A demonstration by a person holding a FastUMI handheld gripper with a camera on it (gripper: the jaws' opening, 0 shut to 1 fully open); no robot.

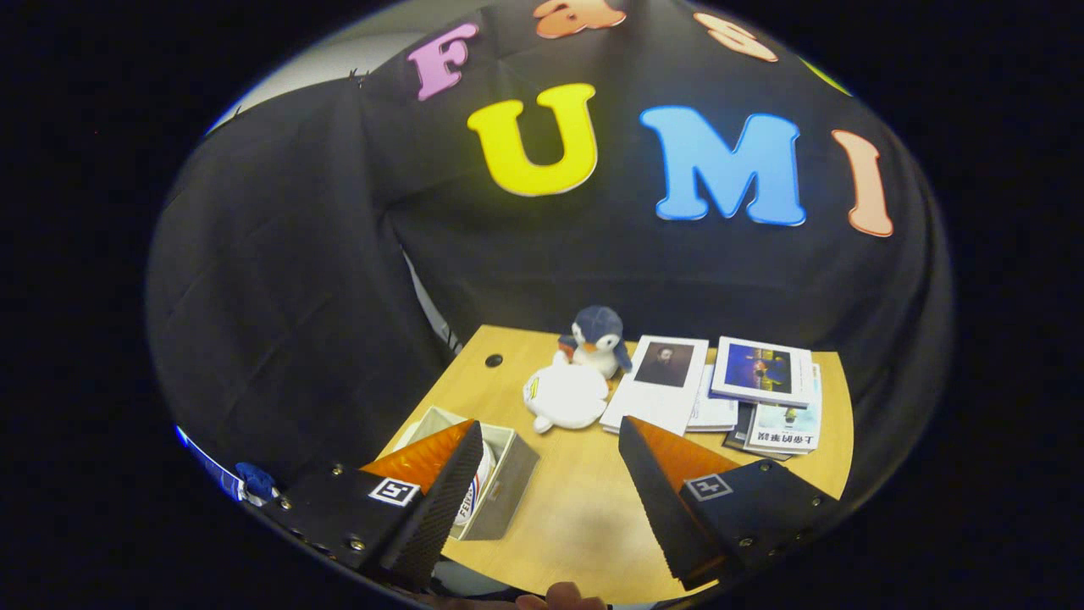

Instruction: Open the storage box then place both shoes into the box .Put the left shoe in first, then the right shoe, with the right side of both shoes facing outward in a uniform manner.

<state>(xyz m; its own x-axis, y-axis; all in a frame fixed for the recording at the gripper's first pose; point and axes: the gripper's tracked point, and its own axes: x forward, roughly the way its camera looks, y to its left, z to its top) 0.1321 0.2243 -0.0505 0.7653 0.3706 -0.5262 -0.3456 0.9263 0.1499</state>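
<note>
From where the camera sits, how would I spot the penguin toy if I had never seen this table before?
Start at the wooden table and look to its far edge, beyond the open gripper fingers. Left of the spread of booklets stands the penguin toy, just behind a white shoe. Its dark blue cap, white belly and orange beak set it apart from the flat paper and the plain shoe.
</note>
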